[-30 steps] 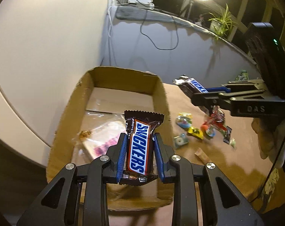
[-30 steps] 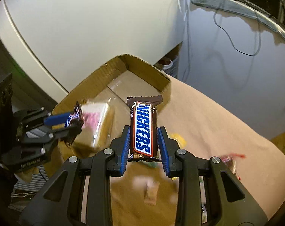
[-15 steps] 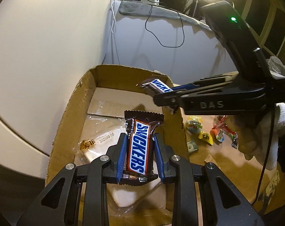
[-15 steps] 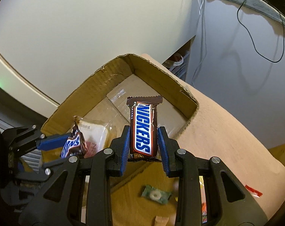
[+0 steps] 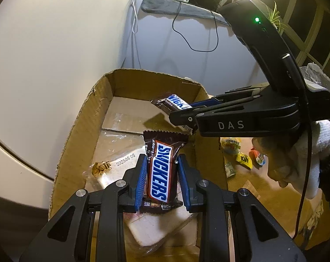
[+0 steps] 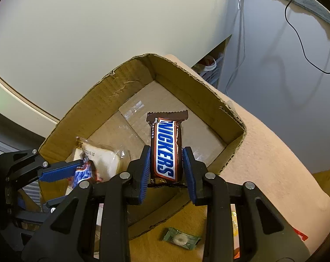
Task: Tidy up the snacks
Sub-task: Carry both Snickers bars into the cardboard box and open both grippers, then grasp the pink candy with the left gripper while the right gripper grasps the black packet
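Observation:
Each gripper holds a brown Snickers bar over an open cardboard box (image 5: 77,131) (image 6: 92,100). My left gripper (image 5: 162,174) is shut on its Snickers bar (image 5: 161,170), upright above the box's near end. In the right wrist view that left gripper (image 6: 77,176) shows at lower left with its bar (image 6: 84,173). My right gripper (image 6: 167,163) is shut on the other Snickers bar (image 6: 167,148), above the box's floor. From the left wrist view the right gripper (image 5: 186,113) reaches in from the right with its bar (image 5: 171,103).
A clear-wrapped white bread pack (image 5: 116,163) (image 6: 101,159) lies in the box. Small wrapped candies (image 5: 241,152) lie on the brown table right of the box; a green mint (image 6: 180,238) lies near its front wall. A gloved hand (image 5: 302,163) holds the right gripper. White wall behind.
The right gripper has moved left and down from above the loose candies to over the box, bar still held. The left gripper has barely shifted and keeps its bar.

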### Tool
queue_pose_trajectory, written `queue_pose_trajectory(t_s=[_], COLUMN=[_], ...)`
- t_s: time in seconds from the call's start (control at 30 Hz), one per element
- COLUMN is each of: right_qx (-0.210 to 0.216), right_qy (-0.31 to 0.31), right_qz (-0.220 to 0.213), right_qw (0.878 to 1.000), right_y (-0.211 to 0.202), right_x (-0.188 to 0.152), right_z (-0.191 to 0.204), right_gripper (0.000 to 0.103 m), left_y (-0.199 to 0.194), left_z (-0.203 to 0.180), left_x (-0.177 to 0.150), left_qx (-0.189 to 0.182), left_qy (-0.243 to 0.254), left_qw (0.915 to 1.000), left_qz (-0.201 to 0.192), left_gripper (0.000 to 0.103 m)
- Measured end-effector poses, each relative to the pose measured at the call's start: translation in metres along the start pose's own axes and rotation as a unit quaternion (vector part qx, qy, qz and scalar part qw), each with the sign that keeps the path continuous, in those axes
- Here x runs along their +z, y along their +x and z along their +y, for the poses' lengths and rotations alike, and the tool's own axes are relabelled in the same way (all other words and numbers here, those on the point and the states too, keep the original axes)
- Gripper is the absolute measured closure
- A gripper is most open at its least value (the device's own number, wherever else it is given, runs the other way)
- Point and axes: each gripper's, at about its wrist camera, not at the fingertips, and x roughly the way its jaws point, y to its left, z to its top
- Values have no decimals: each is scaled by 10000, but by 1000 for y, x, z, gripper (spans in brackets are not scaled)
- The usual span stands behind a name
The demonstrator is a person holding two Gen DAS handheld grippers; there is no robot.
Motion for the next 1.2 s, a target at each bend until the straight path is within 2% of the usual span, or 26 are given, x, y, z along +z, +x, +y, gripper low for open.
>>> queue_pose_trajectory(t_s=[0.27, 0.43, 0.57, 0.67, 0.8, 1.0, 1.2], right_qx=[-26, -42, -63, -151, -232, -458, -816], right_qy=[-16, 39, 70, 95, 179, 320, 442], right_qz=[-97, -305, -411, -488, -563, -645, -497], right_qw=[9999, 9995, 9991, 9987, 9980, 9964, 9944], right_y=[-8, -24, -39, -54, -76, -109, -124], right_x=[0, -6, -18, -33, -61, -112, -165], right_z=[2, -3, -8, -14, -27, -53, -85], right_gripper=[72, 58, 57, 57, 55, 55, 55], left_y=[-6, -16, -25, -30, -34, -33, -19], left_z=[-2, -9, -20, -31, -53, -85, -123], left_x=[-1, -3, -5, -9, -17, -25, -38], left_qx=[13, 19, -33, -83, -108, -337, -590], left_qy=[-12, 16, 112, 200, 358, 537, 708], left_qw=[10000, 9999, 9997, 9995, 9991, 9979, 9957], left_qz=[-54, -140, -206, -225, -216, -153, 116], left_gripper=[76, 76, 75, 68, 68, 68, 68])
